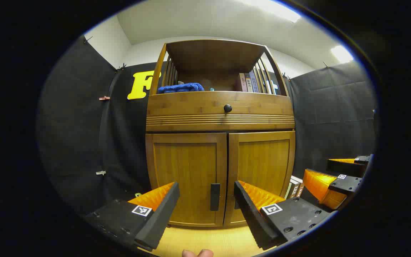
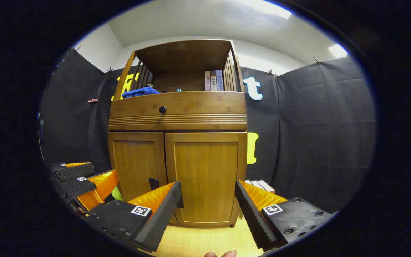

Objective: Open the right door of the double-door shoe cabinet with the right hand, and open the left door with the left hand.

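Left gripper view: the left gripper [image 1: 205,207] has its fingers apart, holding nothing, in front of the shoe cabinet [image 1: 219,114].
Right gripper: the right gripper [image 2: 209,207] is spread wide too, empty, facing the right door [image 2: 205,175].
Doors: two, both closed; the left door [image 1: 186,178] has one dark handle [image 1: 215,196] by the middle gap.
How to do it well: I think each claw should close on its own door's handle near the gap, then pull gently outward.
Count: two grippers, one round knob [image 1: 227,108].
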### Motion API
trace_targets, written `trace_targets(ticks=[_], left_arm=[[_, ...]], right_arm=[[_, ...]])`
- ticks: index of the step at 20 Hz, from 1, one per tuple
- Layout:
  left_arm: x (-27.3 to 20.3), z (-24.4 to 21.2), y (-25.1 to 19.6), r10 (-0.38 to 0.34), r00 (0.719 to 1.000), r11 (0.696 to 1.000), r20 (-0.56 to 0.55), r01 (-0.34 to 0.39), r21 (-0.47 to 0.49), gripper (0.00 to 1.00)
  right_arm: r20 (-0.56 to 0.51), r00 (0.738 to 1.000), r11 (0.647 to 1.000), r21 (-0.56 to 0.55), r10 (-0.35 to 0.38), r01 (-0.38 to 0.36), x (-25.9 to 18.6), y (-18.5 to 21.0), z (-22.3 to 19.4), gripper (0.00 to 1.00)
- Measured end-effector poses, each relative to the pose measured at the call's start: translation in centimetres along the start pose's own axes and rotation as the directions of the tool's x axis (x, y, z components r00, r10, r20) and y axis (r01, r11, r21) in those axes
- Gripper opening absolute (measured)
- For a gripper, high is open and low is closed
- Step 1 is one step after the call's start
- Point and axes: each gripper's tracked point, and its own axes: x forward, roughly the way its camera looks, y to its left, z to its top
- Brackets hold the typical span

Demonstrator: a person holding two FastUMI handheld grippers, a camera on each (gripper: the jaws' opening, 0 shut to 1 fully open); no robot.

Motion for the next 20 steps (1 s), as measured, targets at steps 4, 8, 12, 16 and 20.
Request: trace_targets(ticks=[4, 8, 12, 16, 20], left_arm=[[0.4, -0.1, 0.3, 0.006, 1.000, 1.000, -0.011, -0.006, -0.008, 0.96], [0.7, -0.3, 0.1, 0.013, 1.000, 1.000, -0.019, -0.013, -0.005, 0.96], [0.6, -0.1, 0.2, 0.019, 1.000, 1.000, -0.007, -0.019, -0.001, 0.96], [0.8, -0.2, 0.1, 0.013, 1.000, 1.000, -0.010, -0.013, 0.002, 0.96], [0.8, -0.2, 0.1, 0.013, 1.000, 1.000, 0.002, -0.013, 0.004, 0.96]], right_arm=[[-0.007, 1.000, 1.000, -0.009, -0.004, 0.004, -0.2, -0.2, -0.5, 1.00], [-0.001, 1.000, 1.000, -0.005, -0.009, 0.009, -0.3, -0.7, -0.3, 0.98], [0.002, 1.000, 1.000, 0.001, -0.012, 0.012, -0.2, -0.9, -0.2, 0.98], [0.005, 1.000, 1.000, -0.009, -0.012, 0.012, -0.1, -0.8, -0.1, 0.98], [0.019, 1.000, 1.000, -0.003, -0.006, 0.007, 0.2, -0.5, 0.2, 0.98]])
